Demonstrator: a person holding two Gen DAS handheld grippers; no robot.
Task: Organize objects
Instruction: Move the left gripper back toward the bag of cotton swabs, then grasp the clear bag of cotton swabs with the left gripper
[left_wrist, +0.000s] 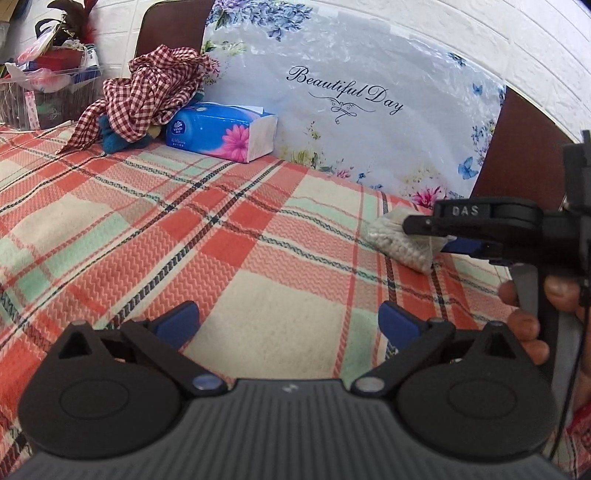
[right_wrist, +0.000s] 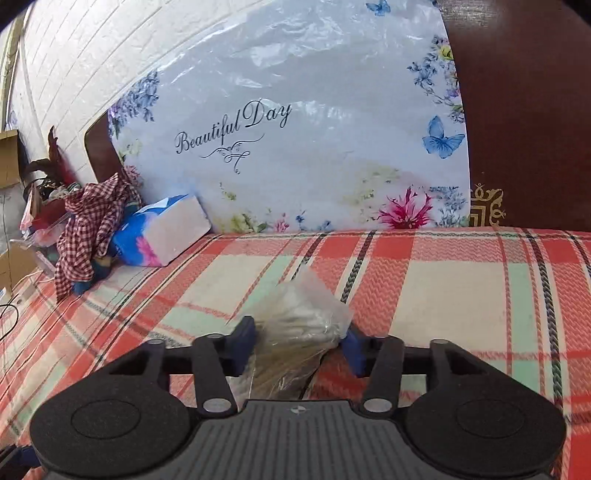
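From the left wrist camera I look across a bed covered by a plaid blanket in coral, cream and mint. Behind it a white brick-pattern wall and a dark wooden headboard close the room. A plastic-wrapped floral pillow leans there, printed "Beautiful Day" in script. At far left lies a blue tissue pack with a pink flower, its small logo too blurred for me to read, beside a red gingham cloth heaped over something blue. Beyond sits a clear bin of clutter. My left gripper stands spread wide over bare blanket, nothing between its blue pads. At right I see the right gripper side-on — its arm is marked "DAS" — with the person's fingers on its handle, its tip at a small clear bag of pale beads resting on the blanket.

The right wrist camera shows what that view cannot: the right gripper pinches the bag between both pads, the plastic bunched and blurred. A gold ornament shows on the headboard at right, and cardboard boxes stand far left.
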